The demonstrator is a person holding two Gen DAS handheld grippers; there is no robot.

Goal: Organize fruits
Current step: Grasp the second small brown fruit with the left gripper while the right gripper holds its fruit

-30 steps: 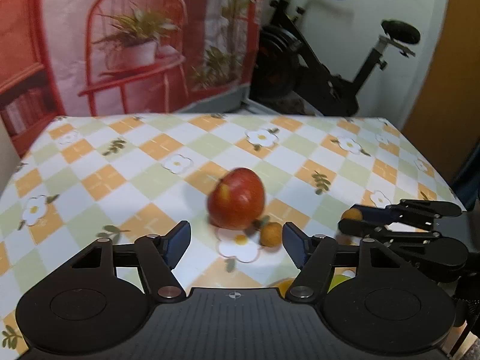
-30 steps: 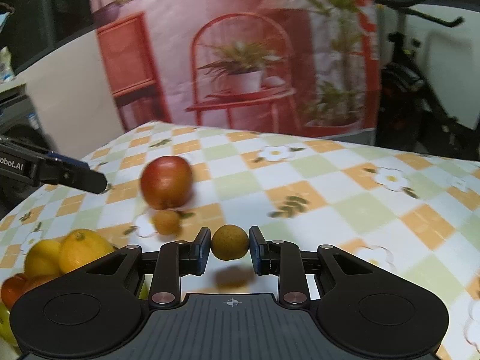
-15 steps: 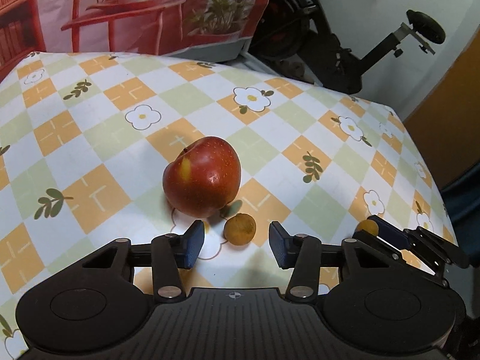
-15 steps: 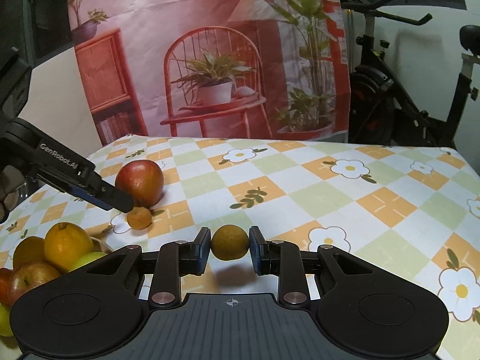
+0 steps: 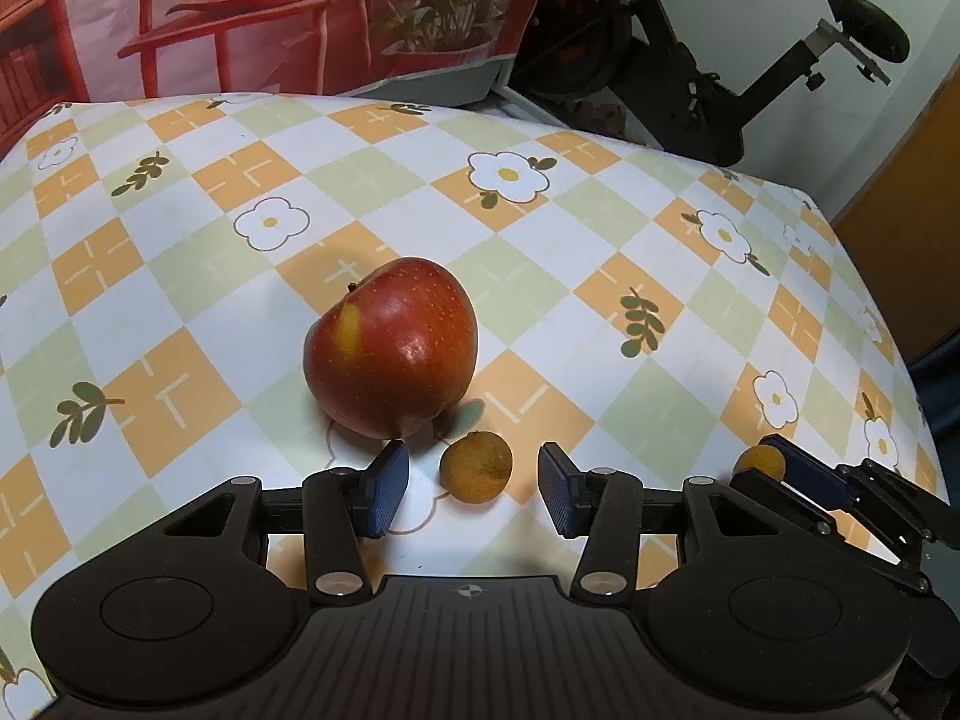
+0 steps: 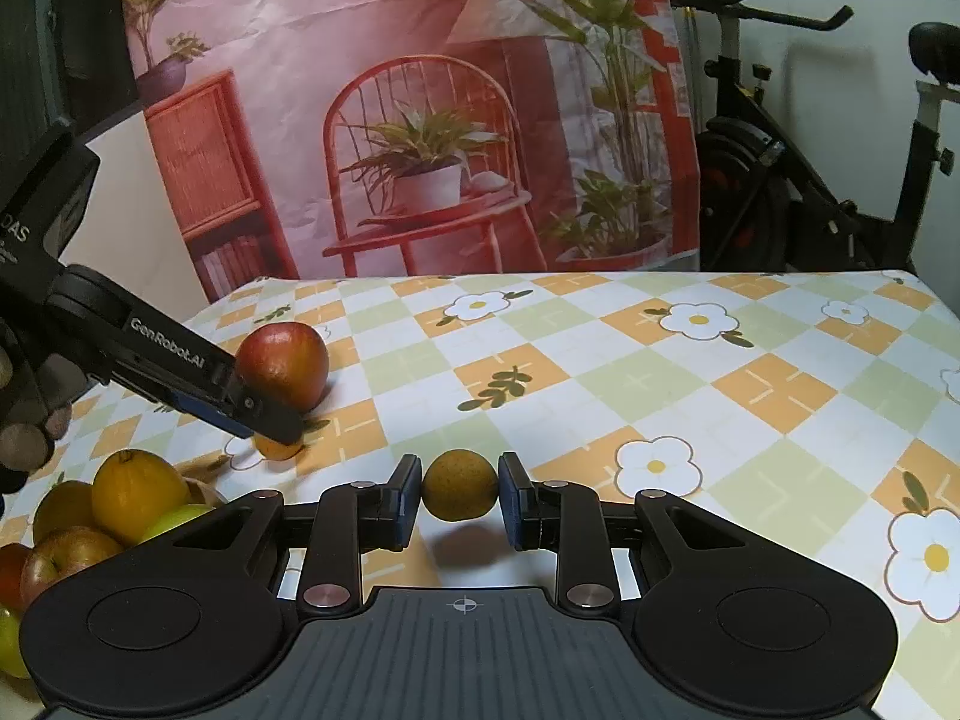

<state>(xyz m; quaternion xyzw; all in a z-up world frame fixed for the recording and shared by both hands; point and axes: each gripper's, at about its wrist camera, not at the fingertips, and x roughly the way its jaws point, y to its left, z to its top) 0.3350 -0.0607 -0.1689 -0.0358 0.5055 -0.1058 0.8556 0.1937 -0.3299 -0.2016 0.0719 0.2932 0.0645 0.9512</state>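
A red apple lies on the checked tablecloth. Just in front of it sits a small orange fruit. My left gripper points down at that fruit, one blue pad on each side with a gap on both, so it is open. In the right wrist view its fingers hang over the same small fruit, next to the apple. My right gripper is shut on a small brownish-yellow fruit, held just above the cloth. It also shows at the right edge of the left wrist view as the right gripper.
A bowl of fruit with an orange and several apples stands at the lower left of the right wrist view. A person's hand holds the left gripper. Beyond the table's far edge are a printed backdrop and an exercise bike.
My left gripper has dropped and tipped down over the small orange fruit, and its jaws have narrowed around it. The right gripper still holds its fruit in about the same place.
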